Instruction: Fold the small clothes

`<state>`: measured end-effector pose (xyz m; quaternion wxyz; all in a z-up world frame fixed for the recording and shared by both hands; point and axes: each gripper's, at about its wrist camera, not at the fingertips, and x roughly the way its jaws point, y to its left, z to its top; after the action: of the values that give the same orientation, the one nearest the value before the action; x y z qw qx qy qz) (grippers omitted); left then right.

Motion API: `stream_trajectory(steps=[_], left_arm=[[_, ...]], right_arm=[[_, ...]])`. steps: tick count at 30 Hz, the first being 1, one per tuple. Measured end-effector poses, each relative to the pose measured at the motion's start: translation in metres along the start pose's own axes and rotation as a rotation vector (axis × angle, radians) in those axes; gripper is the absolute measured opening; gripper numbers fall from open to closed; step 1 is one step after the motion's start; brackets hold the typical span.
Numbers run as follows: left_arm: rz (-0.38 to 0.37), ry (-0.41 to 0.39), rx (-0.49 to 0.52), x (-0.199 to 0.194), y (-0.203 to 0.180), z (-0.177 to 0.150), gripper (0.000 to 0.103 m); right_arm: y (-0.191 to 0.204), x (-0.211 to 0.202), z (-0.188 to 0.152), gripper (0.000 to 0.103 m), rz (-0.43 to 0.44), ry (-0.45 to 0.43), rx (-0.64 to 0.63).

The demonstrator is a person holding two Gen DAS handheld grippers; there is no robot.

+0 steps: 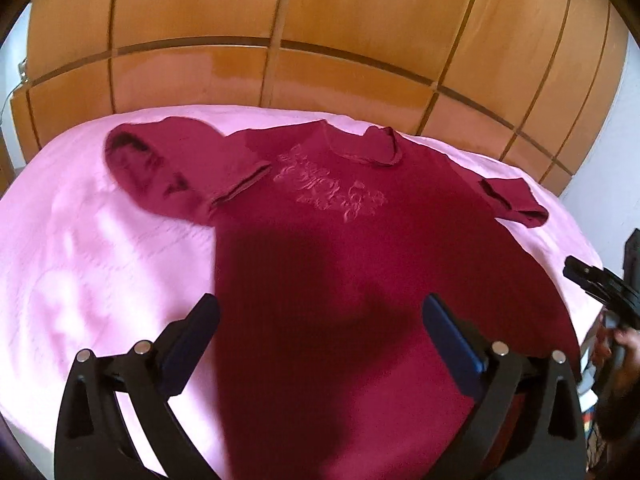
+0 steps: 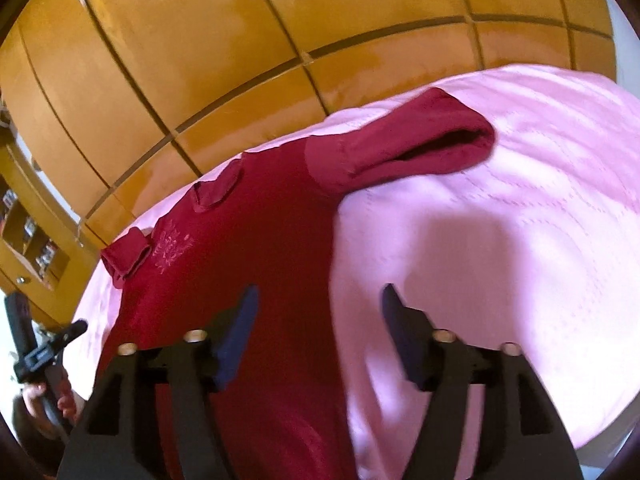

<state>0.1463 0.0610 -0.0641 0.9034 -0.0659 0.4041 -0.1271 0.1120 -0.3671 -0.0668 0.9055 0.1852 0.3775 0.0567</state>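
Item: dark red knitted short-sleeved top (image 1: pixel 360 248), flat on pink bedspread (image 1: pixel 100 248), long axis running away ahead. My left claw (image 1: pixel 320 320) and right claw (image 2: pixel 320 308) gape empty above hem.

Dark red shirt (image 1: pixel 360 240) with tone-on-tone print, pink bedsheet (image 1: pixel 100 260)

Pink bedspread (image 1: pixel 100 240); glossy wooden wardrobe doors (image 1: pixel 320 20) behind; shelves (image 2: pixel 28 232) at side.

place: home bedroom | evidence: pink bedspread (image 1: pixel 100 260), wooden wardrobe doors (image 1: pixel 320 40), shelves (image 2: pixel 28 232)
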Motion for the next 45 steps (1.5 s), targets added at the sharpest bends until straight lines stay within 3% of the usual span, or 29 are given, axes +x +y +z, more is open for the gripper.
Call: stream_trajectory(steps=[6,11,16,21,24,28,30,35,38,42,45], left_arm=[[0.11,-0.062,-0.057,0.038,0.002,0.018,0.101],[0.329,-0.072,-0.107,0.048,0.033,0.013,0.101],[0.398,-0.068,-0.22,0.043,0.07,0.002,0.101],[0.364,-0.05,-0.295,0.041,0.097,-0.006,0.101],[0.379,-0.066,-0.279,0.039,0.105,-0.005,0.101],[0.368,-0.063,-0.326,0.04,0.12,-0.011,0.101],[0.343,-0.077,-0.344,0.04,0.124,-0.01,0.101],[0.334,-0.098,-0.254,0.049,0.122,0.018,0.101],[0.312,-0.084,-0.257,0.058,0.124,0.029,0.1],[0.251,-0.061,-0.338,0.061,0.121,0.015,0.1],[0.284,-0.056,-0.292,0.063,0.112,0.005,0.1]], right_arm=[[0.076,0.053,0.023,0.067,0.094,0.099,-0.142],[0.154,0.1,0.043,0.067,0.205,0.148,-0.275],[0.217,0.153,0.051,0.067,0.274,0.216,-0.343],[0.252,0.201,0.045,0.067,0.296,0.293,-0.338],[0.264,0.22,0.046,0.064,0.321,0.312,-0.299],[0.296,0.25,0.048,0.064,0.293,0.31,-0.338],[0.302,0.256,0.049,0.064,0.278,0.309,-0.342],[0.284,0.25,0.048,0.064,0.273,0.297,-0.286],[0.28,0.257,0.05,0.064,0.285,0.332,-0.247],[0.299,0.271,0.051,0.058,0.288,0.343,-0.283],[0.315,0.288,0.047,0.054,0.284,0.363,-0.294]])
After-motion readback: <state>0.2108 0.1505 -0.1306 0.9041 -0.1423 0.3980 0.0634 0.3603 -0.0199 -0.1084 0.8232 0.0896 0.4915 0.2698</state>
